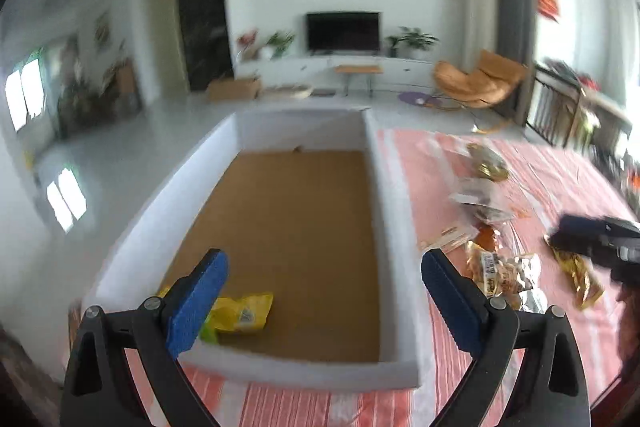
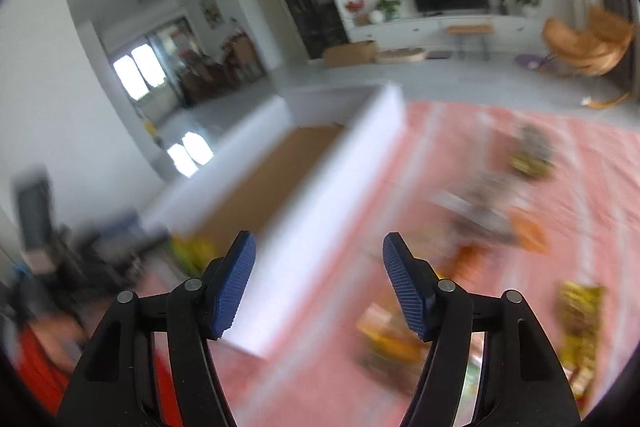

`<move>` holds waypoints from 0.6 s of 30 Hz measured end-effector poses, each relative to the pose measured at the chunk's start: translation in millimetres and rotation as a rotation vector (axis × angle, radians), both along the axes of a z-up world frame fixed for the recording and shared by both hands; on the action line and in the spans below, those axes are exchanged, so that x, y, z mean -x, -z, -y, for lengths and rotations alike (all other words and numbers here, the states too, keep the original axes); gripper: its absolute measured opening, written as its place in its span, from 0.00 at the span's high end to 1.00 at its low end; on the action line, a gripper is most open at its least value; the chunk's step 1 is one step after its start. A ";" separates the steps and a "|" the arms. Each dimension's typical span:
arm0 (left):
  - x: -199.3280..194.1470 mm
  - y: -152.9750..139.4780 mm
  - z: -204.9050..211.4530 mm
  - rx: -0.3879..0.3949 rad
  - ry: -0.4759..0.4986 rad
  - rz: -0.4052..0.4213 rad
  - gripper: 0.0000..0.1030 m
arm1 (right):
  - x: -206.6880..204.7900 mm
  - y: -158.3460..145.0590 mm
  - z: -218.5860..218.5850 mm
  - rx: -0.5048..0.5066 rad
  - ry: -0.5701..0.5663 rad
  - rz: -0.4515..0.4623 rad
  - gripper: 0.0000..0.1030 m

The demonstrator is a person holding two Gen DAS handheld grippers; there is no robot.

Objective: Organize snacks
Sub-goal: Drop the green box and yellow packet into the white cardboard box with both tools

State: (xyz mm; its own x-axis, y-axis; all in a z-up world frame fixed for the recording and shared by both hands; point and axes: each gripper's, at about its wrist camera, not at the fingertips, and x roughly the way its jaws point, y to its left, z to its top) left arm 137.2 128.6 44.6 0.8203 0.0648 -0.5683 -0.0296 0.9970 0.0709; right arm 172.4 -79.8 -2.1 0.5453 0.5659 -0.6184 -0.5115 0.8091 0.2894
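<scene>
A white box (image 1: 394,211) with a brown floor stands on a pink striped cloth (image 1: 452,355). A yellow snack pack (image 1: 240,313) lies in its near left corner. My left gripper (image 1: 324,299) is open and empty above the box's near end. Several snack packs (image 1: 502,273) lie on the cloth to the right of the box. My right gripper (image 2: 318,287) is open and empty, over the box's right wall (image 2: 320,227); it also shows in the left wrist view (image 1: 600,243) at the right edge. The right wrist view is blurred; snack packs (image 2: 580,319) lie to its right.
The table's far edge drops to a grey living-room floor (image 1: 192,107). A dark railing (image 1: 556,107) and an orange chair (image 1: 476,83) stand beyond the table's right side. More packs (image 1: 486,163) lie farther back on the cloth.
</scene>
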 end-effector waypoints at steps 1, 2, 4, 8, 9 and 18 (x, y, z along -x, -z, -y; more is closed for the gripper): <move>-3.1 0.6 6.9 -0.035 0.010 0.019 0.06 | 8.4 11.6 17.7 0.028 0.025 -0.003 0.33; -9.3 4.6 14.5 -0.077 0.015 0.029 0.06 | 15.7 16.5 30.1 0.039 0.044 -0.010 0.33; -26.9 20.3 22.0 -0.139 0.024 -0.003 0.06 | 33.4 29.4 62.6 0.043 0.095 -0.037 0.33; -50.5 47.2 16.6 -0.112 0.036 -0.096 0.06 | 69.6 39.2 118.7 0.010 0.212 -0.047 0.33; -54.6 51.6 16.2 -0.113 0.038 -0.112 0.05 | 71.9 38.7 127.5 0.002 0.233 -0.045 0.33; -27.5 50.8 13.0 -0.050 -0.026 -0.071 0.06 | 97.3 55.0 148.5 0.072 0.296 -0.018 0.33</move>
State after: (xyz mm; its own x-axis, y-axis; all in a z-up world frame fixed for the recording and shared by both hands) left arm 164.7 115.6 -6.3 0.7758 0.1147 -0.6205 -0.0482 0.9912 0.1230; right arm 75.1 -228.3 -57.1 0.6687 0.3382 -0.6621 -0.2459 0.9410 0.2324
